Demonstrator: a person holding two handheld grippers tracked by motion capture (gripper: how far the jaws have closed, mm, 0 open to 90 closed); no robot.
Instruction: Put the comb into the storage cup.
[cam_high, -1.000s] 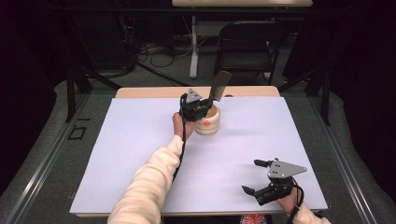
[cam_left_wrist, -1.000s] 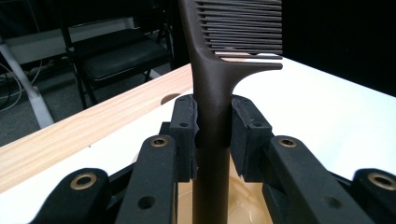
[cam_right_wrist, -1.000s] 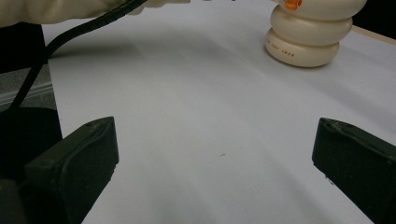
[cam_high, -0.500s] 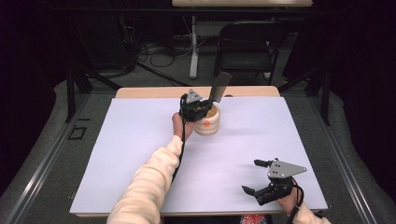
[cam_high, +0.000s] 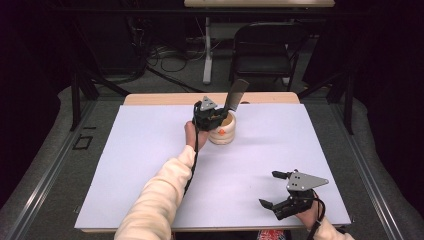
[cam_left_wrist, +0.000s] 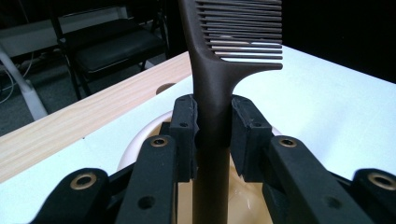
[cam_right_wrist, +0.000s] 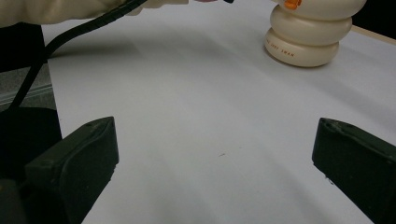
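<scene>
- The comb (cam_left_wrist: 212, 88) is dark brown, handle and teeth alike.
- The cup (cam_high: 222, 131) is cream, ribbed in rounded rings, with an orange mark on its side; in the right gripper view small brown lettering runs along its lowest ring, and its inside looks glossy pale yellow.
- The left gripper (cam_high: 212, 116) is black, topped by a grey plate, with brass-coloured rivets on its arms.
- The right gripper (cam_high: 274, 190) is black too, with a grey plate.
- The sheet (cam_high: 150, 150) over the tabletop is plain white, no pattern.
- The tabletop's far edge (cam_high: 165, 98) shows light wood grain.
- The sleeve (cam_high: 155, 200) is cream.
- The chair (cam_high: 262, 50) is black.
</scene>
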